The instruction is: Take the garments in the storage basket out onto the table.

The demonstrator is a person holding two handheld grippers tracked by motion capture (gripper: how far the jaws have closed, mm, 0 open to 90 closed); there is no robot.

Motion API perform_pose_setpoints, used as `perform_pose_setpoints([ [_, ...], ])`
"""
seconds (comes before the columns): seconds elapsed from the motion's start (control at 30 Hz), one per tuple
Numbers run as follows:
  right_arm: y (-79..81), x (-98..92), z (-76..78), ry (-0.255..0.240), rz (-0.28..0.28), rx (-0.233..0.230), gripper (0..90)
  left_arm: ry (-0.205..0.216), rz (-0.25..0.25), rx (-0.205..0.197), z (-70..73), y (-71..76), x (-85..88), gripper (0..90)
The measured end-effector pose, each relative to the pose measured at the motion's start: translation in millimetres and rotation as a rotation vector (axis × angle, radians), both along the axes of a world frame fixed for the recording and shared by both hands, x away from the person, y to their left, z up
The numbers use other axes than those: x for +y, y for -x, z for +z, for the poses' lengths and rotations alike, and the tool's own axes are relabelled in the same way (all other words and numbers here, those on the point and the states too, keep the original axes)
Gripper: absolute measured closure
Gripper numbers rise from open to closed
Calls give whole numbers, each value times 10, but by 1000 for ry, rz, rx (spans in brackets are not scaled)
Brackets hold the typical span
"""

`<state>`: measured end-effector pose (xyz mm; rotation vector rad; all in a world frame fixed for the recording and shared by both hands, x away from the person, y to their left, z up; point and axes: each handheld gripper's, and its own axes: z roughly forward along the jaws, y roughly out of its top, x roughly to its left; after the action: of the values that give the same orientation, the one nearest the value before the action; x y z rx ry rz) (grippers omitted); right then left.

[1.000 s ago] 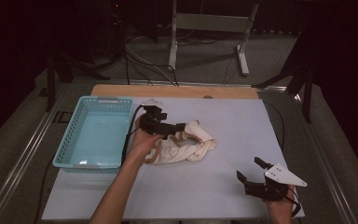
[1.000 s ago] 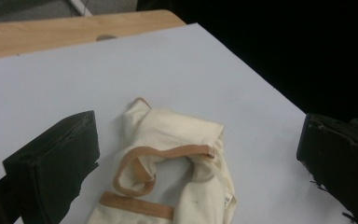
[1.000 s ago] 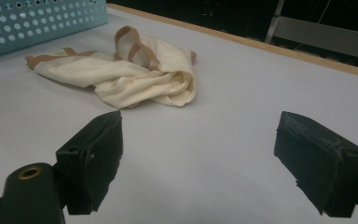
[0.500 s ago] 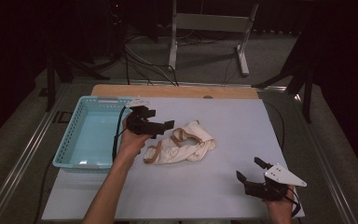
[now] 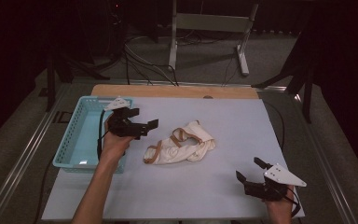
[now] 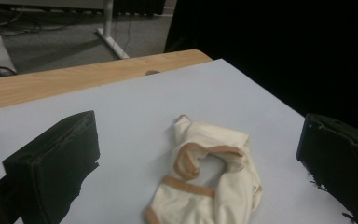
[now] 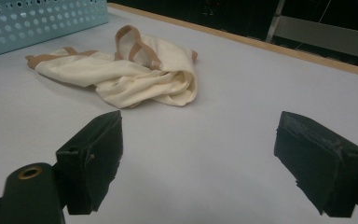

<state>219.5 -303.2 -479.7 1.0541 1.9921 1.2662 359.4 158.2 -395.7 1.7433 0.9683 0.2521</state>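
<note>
Garment (image 5: pixel 179 148), centre of the high view: soft matt cream cloth, creased, with tan woven trim bands. Basket (image 5: pixel 77 158), left of frame: pale blue plastic, slight sheen, walls perforated with round holes; table cover (image 5: pixel 242 121): smooth matt white sheet over a wooden top (image 5: pixel 177 91) with a light satin finish. Gripper pads (image 7: pixel 93 163): matt black foam-like facing, rough and frayed at the edges

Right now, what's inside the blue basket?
The blue basket shows a bare floor where visible. The left tongs and hand cover part of its right side, so that part cannot be checked.
</note>
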Motion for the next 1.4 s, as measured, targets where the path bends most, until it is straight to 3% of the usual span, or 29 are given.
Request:
perform_pose_setpoints([
  [0.77, -4, 15, -8, 2, 1, 5, 156, -20, 64, -83, -58, 340, 529, 0],
  [0.93, -3, 20, -9, 2, 2, 5, 156, -48, 94, -96, -116, 417, 617, 0],
  [1.2, 1, 18, -5, 1, 1, 2, 156, -30, 131, -110, -225, 526, 750, 0],
  [1.23, 1, 17, -5, 1, 0, 1, 156, -47, 142, -109, -256, 553, 785, 0],
  [1.4, 3, 19, -4, 1, 0, 0, 156, -52, 158, -109, -314, 611, 874, 1],
])
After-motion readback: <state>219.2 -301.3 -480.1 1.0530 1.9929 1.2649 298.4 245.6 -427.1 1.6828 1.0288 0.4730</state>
